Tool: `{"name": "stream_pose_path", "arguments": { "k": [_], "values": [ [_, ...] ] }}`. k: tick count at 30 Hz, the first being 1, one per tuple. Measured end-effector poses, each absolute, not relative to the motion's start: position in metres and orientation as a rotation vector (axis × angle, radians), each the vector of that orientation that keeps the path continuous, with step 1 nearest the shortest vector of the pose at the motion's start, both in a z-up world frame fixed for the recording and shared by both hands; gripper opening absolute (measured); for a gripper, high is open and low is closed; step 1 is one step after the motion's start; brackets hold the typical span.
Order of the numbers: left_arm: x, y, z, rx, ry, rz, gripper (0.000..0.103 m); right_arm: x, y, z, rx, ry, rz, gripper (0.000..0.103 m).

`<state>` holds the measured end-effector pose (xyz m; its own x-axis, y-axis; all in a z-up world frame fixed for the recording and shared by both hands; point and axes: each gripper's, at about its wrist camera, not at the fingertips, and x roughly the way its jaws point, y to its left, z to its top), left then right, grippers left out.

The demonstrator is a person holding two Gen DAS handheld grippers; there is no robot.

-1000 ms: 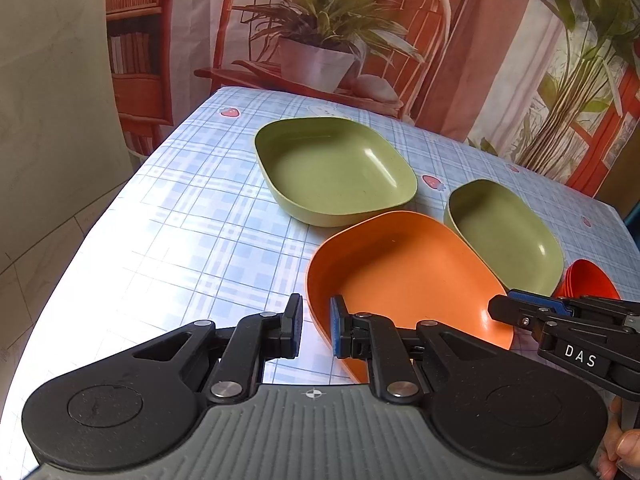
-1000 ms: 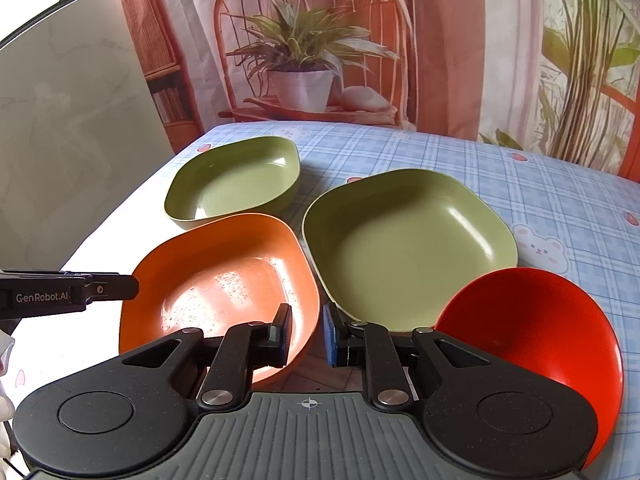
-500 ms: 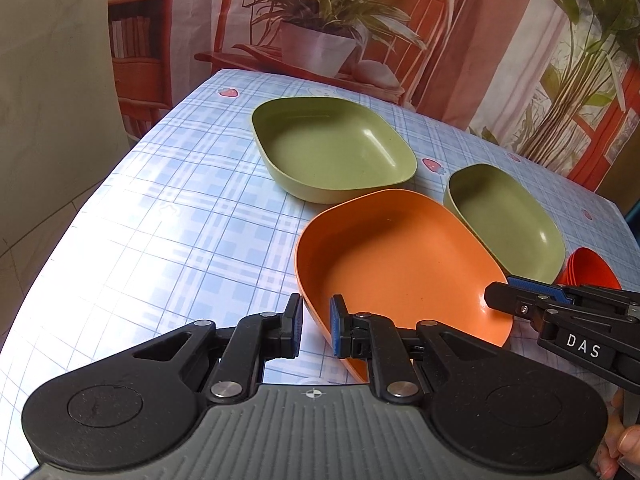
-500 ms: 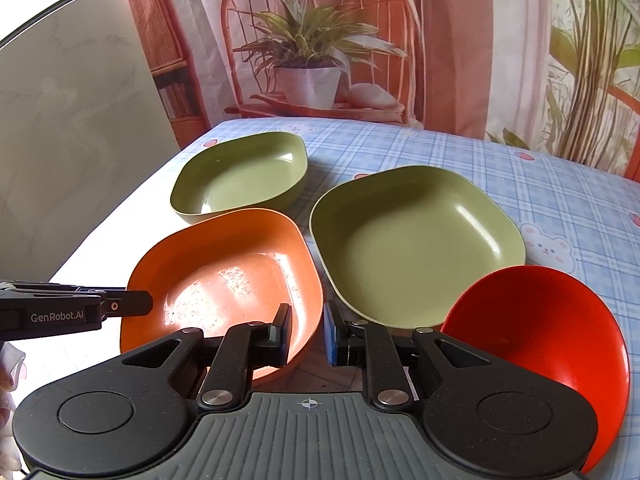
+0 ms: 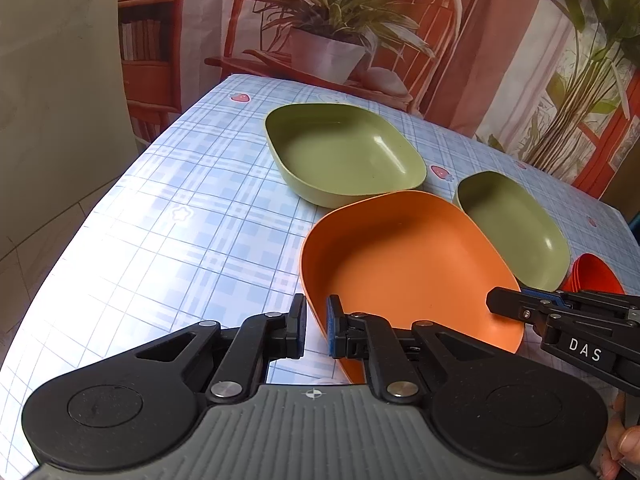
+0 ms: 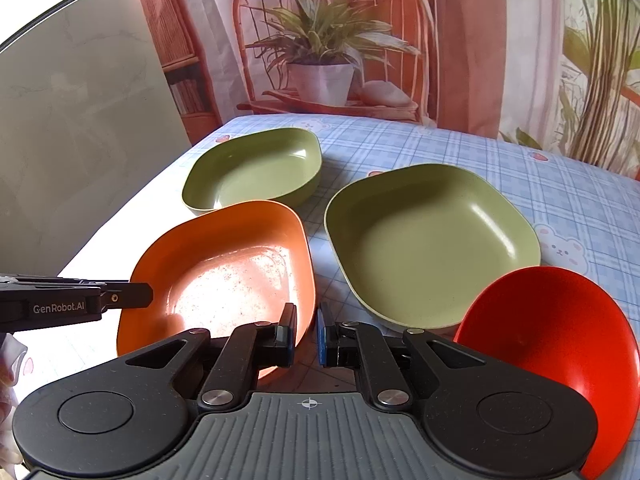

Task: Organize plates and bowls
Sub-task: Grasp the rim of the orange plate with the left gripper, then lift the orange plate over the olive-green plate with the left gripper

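An orange square plate (image 5: 404,264) lies near the table's front; it also shows in the right wrist view (image 6: 224,276). Two green square plates lie behind it: a far one (image 5: 344,152) (image 6: 256,168) and a nearer one (image 5: 516,228) (image 6: 432,240). Red round bowls (image 6: 560,344) (image 5: 596,276) sit at the right. My left gripper (image 5: 316,330) is open a little, its jaws on either side of the orange plate's near-left rim. My right gripper (image 6: 306,338) is open a little, just off the orange plate's right rim, empty.
The table (image 5: 180,216) has a blue checked cloth; its left edge drops to the floor. A printed backdrop with a potted plant (image 6: 320,64) hangs behind the far edge. A person's fingers (image 5: 628,444) show at the lower right.
My left gripper has risen and pulled back slightly, so the plates sit lower in its view. My right gripper has shifted a little too. The plates and bowls have not moved.
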<state>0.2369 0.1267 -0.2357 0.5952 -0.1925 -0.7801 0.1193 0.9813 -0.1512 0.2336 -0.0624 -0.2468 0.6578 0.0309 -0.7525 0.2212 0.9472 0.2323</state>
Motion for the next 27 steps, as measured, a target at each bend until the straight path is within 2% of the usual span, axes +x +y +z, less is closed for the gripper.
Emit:
{"name": "stream_pose_path", "arguments": {
  "k": [14, 27],
  "values": [
    [0.237, 0.111, -0.18, -0.086, 0.796, -0.194, 0.012, 0.235, -0.093, -0.202, 0.344, 0.746, -0.075, 0.009],
    [0.26, 0.047, -0.156, -0.074, 0.74, -0.259, 0.012, 0.238, -0.171, -0.172, 0.322, 0.716, -0.095, 0.008]
  ]
}}
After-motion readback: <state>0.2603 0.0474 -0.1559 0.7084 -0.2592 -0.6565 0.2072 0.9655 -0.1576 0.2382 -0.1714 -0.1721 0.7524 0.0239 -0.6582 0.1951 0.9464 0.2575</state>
